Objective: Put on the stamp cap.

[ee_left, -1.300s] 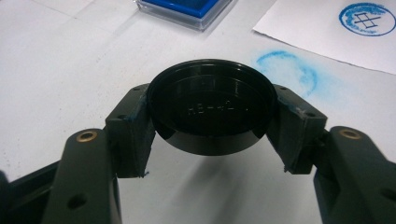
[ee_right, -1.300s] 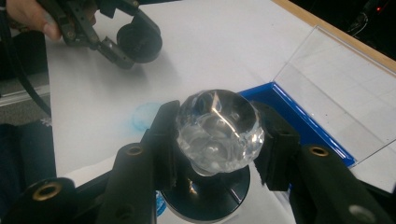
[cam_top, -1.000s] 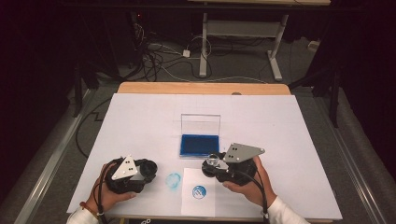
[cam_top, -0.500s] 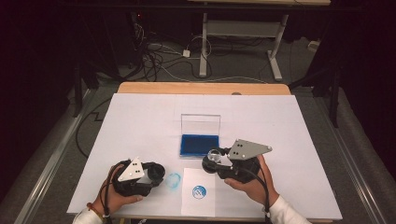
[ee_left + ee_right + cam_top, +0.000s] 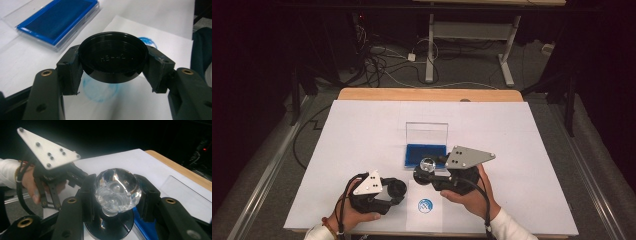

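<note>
Two grippers sit near the surface's near edge: my left gripper (image 5: 113,75) is clamped on a black round cap (image 5: 113,56), my right gripper (image 5: 117,195) grasps a faceted crystal stamp (image 5: 117,187) upright. Between them lies a white sheet (image 5: 424,212) with blue prints. Beyond it, toward the middle, the blue ink pad (image 5: 426,154) waits, nearer my right gripper.

Worktop (image 5: 362,150) brightly lit from above, surroundings dark; high view soft; glare on crystal knob (image 5: 117,188).
</note>
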The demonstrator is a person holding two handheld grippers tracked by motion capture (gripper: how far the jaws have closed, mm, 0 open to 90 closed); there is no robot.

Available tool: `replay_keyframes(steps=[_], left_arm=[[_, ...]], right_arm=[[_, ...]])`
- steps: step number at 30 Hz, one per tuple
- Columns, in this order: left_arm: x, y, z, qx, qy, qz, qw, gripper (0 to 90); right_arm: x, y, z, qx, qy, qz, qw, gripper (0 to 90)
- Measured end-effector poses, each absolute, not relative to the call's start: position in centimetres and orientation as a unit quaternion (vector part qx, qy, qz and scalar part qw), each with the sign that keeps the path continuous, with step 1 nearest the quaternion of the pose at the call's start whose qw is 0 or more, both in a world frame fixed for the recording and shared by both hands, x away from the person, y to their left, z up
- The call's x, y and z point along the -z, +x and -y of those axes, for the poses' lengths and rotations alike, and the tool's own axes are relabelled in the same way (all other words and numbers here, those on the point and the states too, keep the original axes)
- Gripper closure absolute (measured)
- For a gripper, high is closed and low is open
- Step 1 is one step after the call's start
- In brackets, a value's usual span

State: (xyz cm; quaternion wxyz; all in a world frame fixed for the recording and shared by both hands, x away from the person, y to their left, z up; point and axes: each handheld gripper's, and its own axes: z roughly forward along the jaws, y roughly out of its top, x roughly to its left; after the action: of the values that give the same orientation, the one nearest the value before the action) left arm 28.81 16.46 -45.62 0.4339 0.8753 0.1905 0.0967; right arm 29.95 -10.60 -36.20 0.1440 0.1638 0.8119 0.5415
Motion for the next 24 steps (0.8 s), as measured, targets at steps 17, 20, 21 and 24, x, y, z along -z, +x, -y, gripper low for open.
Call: replay_keyframes(steps=[17,20,21,24], left_arm=[[44.9,28.9,-13.9,-0.095,0.869,-0.172,0.455,36.3],[44.8,28.9,-13.6,-0.097,0.867,-0.171,0.458,36.2],[44.7,28.9,-13.6,-0.098,0.867,-0.169,0.458,36.2],[44.5,28.9,-13.5,-0.097,0.866,-0.168,0.461,36.2]], right_arm=[[37.3,29.7,8.4,-0.539,0.153,-0.82,0.119,56.8],[37.5,29.8,8.3,-0.537,0.154,-0.821,0.116,56.8],[37.5,29.8,8.3,-0.537,0.153,-0.822,0.116,56.8],[37.7,29.8,8.3,-0.536,0.153,-0.822,0.113,56.8]])
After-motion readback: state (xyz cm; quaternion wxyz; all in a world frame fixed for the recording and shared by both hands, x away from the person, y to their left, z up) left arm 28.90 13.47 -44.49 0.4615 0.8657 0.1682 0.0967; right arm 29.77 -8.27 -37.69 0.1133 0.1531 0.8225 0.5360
